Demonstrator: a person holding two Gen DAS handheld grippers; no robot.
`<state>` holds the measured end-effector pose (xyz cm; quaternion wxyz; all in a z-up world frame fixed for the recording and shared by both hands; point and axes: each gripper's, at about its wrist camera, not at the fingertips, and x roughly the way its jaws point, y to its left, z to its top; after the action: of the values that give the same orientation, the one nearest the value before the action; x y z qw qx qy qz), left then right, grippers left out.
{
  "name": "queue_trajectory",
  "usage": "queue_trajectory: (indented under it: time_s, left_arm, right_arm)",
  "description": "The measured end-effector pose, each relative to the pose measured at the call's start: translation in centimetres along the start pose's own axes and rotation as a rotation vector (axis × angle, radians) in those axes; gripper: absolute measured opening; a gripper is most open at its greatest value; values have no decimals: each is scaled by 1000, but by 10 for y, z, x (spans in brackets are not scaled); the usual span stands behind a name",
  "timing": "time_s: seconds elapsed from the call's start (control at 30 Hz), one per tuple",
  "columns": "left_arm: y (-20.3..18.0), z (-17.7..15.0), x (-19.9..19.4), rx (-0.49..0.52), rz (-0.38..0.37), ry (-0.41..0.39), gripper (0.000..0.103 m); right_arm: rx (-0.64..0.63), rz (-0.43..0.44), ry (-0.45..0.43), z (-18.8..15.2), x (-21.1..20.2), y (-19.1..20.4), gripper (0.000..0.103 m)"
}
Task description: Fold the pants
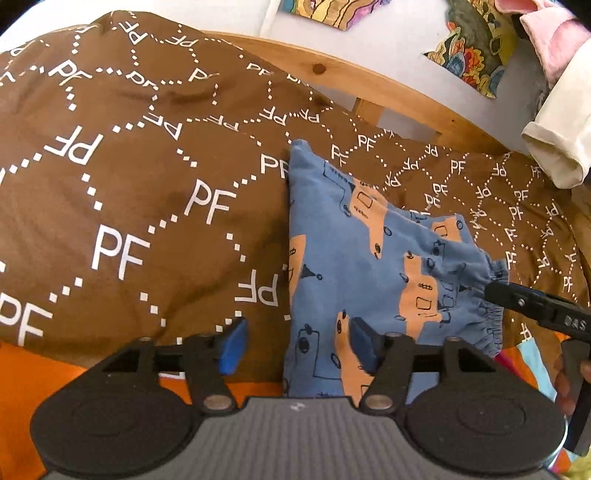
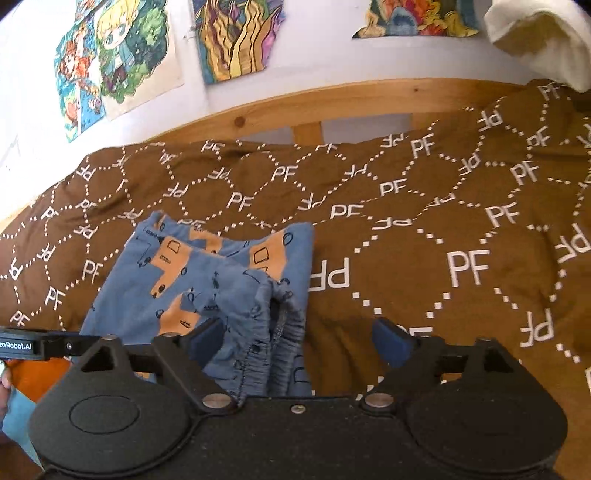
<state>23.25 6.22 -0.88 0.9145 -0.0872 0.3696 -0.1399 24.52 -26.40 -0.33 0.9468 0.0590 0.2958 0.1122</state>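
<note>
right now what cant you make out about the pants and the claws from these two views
- Near end of the pants: in the left wrist view, hidden under the left claw body.
- Waistband: in the right wrist view, its lower part runs under the right claw body.
- Right claw in the left wrist view: cut off by the right edge, only one black finger shows.
- Layers in the fold: cannot tell, top cloth covers them.

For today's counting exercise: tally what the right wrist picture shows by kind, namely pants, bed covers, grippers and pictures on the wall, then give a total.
Pants: 1
Bed cover: 1
Grippers: 2, right gripper, left gripper
Wall pictures: 3
Total: 7
</note>
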Motion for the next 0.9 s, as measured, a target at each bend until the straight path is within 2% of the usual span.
queue_trajectory:
  time_s: [0.07,0.2,0.27,0.4,0.6,0.7,0.8,0.9]
  left_arm:
    - [-2,0,-6,-7,9,-14,87]
    - [-7,-1,-18,1,21,-35,94]
    - [-10,-3,-28,0,28,-50,101]
    - [-22,-6,-49,16,74,-106,103]
    - [-50,-13,-83,146,187,-175,103]
    - [-58,-26,-103,160,237,-205,103]
    - [-62,-43,-119,156,261,-195,103]
    - [-63,-64,-131,140,272,-152,103]
  right_arm:
    - [-4,-1,-11,-1,-8,3,100]
    - [-49,-15,-34,-3,-26,15,102]
    - [-61,-22,-48,-3,-36,21,102]
    - [-85,-19,-95,-4,-63,38,102]
    - [-161,-7,-139,-15,-106,67,102]
    - [-188,-9,-149,-22,-123,79,102]
    - [-190,-7,-152,-32,-141,87,102]
    - [-173,-10,-145,-43,-156,93,102]
